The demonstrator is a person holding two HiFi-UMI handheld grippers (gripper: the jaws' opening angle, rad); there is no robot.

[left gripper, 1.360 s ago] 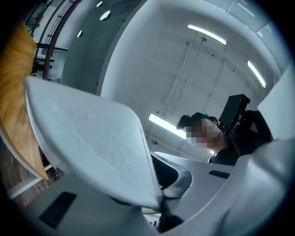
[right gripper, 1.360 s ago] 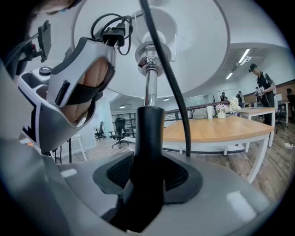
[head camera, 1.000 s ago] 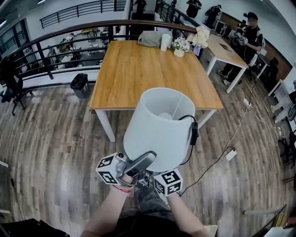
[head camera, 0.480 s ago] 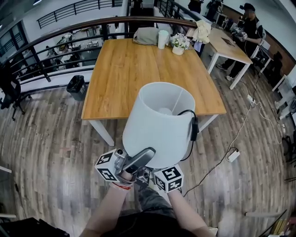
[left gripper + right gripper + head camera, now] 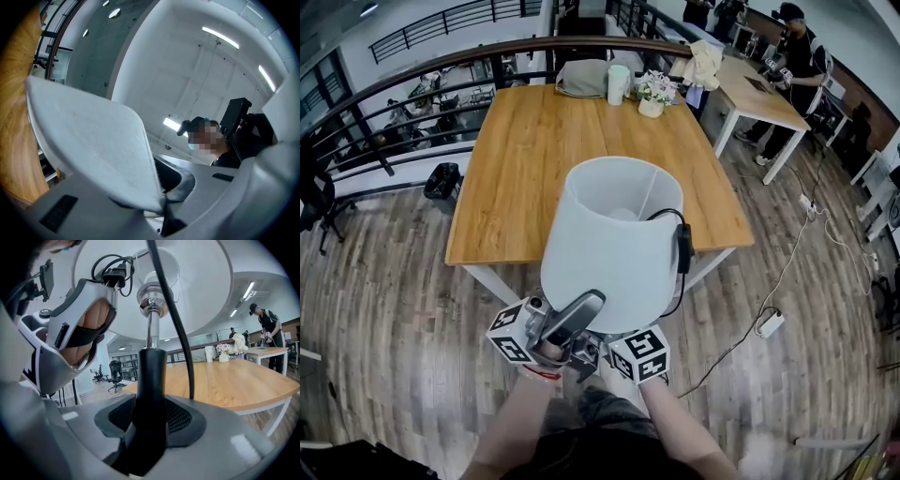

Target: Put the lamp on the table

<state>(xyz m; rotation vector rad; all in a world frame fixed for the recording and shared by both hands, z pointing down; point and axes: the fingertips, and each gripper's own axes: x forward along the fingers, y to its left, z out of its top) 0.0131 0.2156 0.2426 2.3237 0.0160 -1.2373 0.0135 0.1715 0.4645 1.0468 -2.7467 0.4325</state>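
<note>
The lamp has a white drum shade (image 5: 605, 244), a chrome rod (image 5: 151, 329), a black stem (image 5: 149, 394) and a black cord (image 5: 680, 253) with a switch. I hold it upright in the air just before the near edge of the wooden table (image 5: 553, 159). My left gripper (image 5: 574, 317) is shut on the shade's lower rim (image 5: 117, 154), which is pinched between its jaws. My right gripper (image 5: 605, 354) sits under the shade, mostly hidden in the head view. In the right gripper view it (image 5: 149, 437) is shut on the black stem.
A grey bag (image 5: 581, 77), a white cup (image 5: 619, 84) and a small flower pot (image 5: 653, 94) stand at the table's far end. A black bin (image 5: 442, 183) and a railing (image 5: 412, 75) are on the left. A second table (image 5: 759, 94) with a person (image 5: 797, 47) is at the right. A cable (image 5: 769, 323) lies on the floor.
The table has come closer and shifted left in the head view. The shade now overlaps its near edge. Both grips are unchanged.
</note>
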